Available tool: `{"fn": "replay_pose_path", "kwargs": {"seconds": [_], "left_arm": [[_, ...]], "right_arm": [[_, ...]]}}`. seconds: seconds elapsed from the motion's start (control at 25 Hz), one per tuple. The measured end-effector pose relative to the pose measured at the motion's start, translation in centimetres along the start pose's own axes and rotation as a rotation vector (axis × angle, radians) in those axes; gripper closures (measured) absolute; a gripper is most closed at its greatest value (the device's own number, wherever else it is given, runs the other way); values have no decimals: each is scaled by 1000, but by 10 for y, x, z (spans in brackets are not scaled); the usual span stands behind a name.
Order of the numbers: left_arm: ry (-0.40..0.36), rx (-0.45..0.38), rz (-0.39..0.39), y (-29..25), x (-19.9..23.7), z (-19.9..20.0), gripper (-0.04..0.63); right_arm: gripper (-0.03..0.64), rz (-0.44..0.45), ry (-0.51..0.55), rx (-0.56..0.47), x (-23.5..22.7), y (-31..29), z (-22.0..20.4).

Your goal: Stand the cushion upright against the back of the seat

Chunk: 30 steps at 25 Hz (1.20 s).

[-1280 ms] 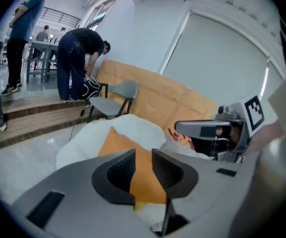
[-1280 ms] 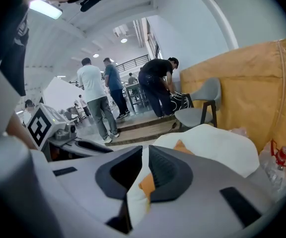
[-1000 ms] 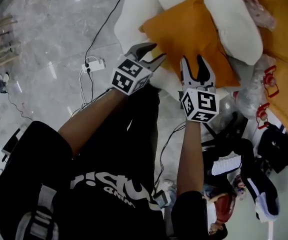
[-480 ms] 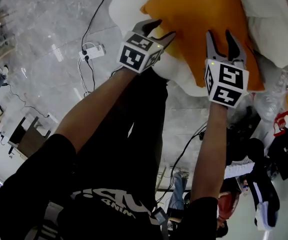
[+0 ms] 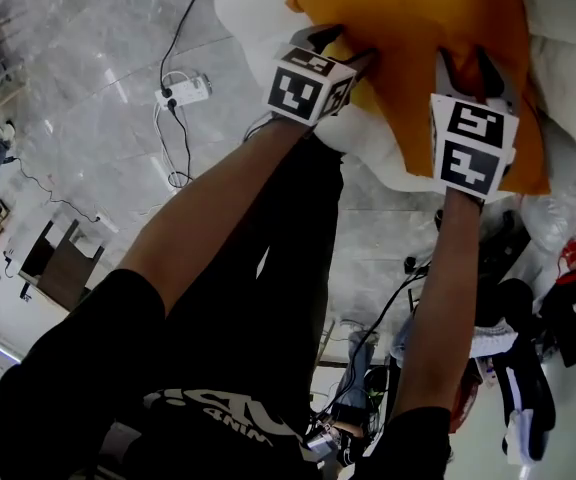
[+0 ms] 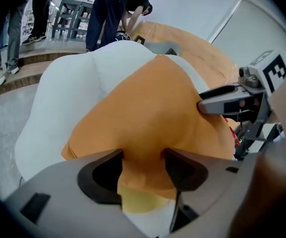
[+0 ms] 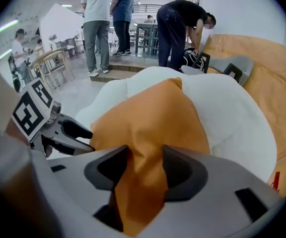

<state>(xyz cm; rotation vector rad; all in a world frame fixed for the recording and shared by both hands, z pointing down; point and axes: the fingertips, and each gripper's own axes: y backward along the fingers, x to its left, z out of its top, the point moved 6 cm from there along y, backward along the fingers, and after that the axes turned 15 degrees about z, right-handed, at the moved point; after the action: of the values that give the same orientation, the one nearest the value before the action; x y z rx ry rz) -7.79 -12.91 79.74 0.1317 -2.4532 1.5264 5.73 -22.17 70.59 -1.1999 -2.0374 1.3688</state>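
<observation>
Orange cushion [image 5: 423, 28] on white seat [image 5: 253, 13]

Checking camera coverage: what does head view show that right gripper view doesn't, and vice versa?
Head view only: a power strip with cables on the floor, the person's black shirt. Right gripper view only: people standing behind, one bent over, a wooden chair. Both: the orange cushion on the white seat, and the left gripper, jaws opening with cushion fabric between them.

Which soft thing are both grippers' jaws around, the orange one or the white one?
The orange cushion: its fabric bulges between the opening jaws of the left gripper and the right gripper. The white seat lies beneath it.
</observation>
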Motion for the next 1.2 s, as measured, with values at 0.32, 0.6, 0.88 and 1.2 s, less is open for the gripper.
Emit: {"fn": "replay_pose_path", "kwargs": {"seconds": [0.32,0.6,0.88,1.2], "left_arm": [[3,5,-14,-8,3,3,396],[52,6,-66,-6,-2,2,583],[-27,-22,-83,8,-6,4,583],[-140,-62,-82,58,-14,-3,584]], "right_arm": [[472,43,-94,-41,-5,-6,-2],[589,120,-214,-94,-9,-6,-9],[589,94,-191,-149,-6,6,-10],[591,102,-205,-303,17,44,-18]]}}
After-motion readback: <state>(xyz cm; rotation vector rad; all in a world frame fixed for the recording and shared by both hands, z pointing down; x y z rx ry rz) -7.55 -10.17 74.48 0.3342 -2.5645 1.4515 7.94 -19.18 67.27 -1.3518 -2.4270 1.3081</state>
